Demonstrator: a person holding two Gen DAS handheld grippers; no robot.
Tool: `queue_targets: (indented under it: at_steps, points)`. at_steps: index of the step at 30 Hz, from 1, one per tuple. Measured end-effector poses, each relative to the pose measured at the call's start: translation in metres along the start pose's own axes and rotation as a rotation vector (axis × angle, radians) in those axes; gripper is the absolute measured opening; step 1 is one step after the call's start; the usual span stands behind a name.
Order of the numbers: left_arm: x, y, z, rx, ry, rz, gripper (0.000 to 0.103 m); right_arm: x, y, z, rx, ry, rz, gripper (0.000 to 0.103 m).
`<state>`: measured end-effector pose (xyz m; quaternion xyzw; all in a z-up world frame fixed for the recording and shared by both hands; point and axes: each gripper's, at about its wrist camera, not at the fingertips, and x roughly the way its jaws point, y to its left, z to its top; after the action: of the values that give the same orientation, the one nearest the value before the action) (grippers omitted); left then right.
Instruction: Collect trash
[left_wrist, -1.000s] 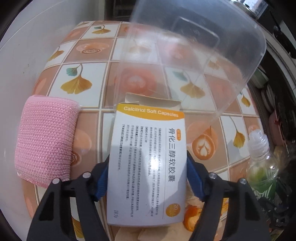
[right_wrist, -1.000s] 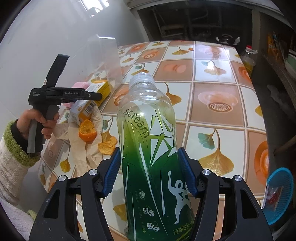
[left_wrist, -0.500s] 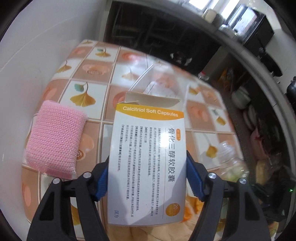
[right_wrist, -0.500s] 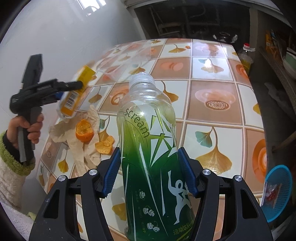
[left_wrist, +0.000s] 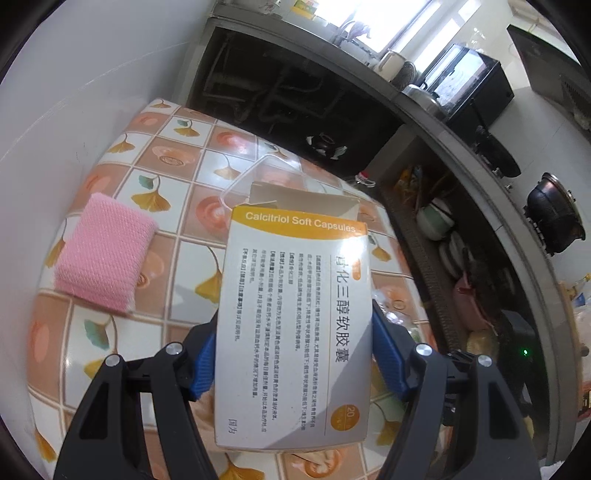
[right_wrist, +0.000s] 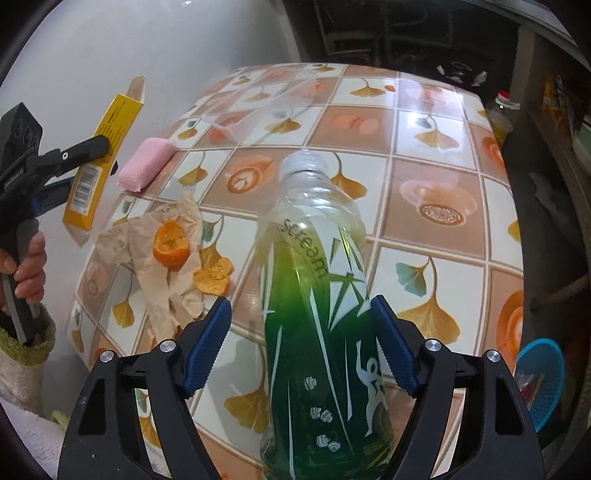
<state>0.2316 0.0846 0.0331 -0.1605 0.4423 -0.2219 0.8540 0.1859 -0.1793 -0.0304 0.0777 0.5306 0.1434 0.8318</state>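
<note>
**Trash on the tiled table: box gripped, bottle being let go**

Medicine box (left_wrist: 295, 325) sits clamped between the left gripper (left_wrist: 291, 358) pads, lifted above the table (right_wrist: 436, 147). Right gripper (right_wrist: 301, 343) jaws are opening around the green bottle (right_wrist: 317, 295); the left pad stands clear of it. Orange peels (right_wrist: 171, 248) lie on crumpled paper (right_wrist: 159, 280) near a pink sponge (right_wrist: 147, 164).
</note>
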Motion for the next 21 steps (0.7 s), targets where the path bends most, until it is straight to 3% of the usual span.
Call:
queue_targets:
  at_steps: [5,11,21]
  points:
    - [-0.003,-0.002,-0.01,-0.01,-0.005,-0.024,0.069,0.008,-0.003,0.006,0.019,0.029,0.017,0.074]
    - [-0.005,-0.005,-0.022,-0.007,0.003,-0.04,0.069,0.017,-0.007,0.006,0.045,0.064,0.012,0.055]
    - [-0.006,-0.007,-0.028,0.004,0.007,-0.069,0.069,0.027,-0.01,0.003,0.092,0.098,0.063,0.055]
